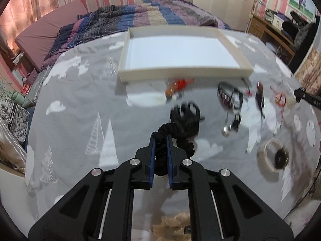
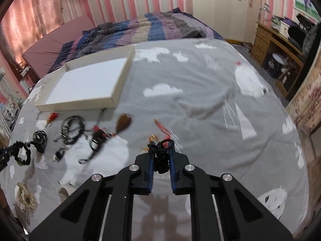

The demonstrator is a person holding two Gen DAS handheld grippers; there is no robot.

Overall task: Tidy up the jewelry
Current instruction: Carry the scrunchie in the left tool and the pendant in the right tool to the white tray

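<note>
My left claw [image 1: 160,138] is pinched tight on a black scrunchie [image 1: 181,138]; my right claw [image 2: 162,150] grips a black beaded piece [image 2: 163,156]. The white tray [image 1: 186,74] sits at twelve o'clock of the left claw, jewelry scattered below it, and no writing is legible.

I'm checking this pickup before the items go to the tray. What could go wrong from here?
1. The black scrunchie hangs loosely from the left gripper and may snag the black piece beside it.
2. The right gripper pinches only a small black item, which could slip before reaching the white tray.
</note>
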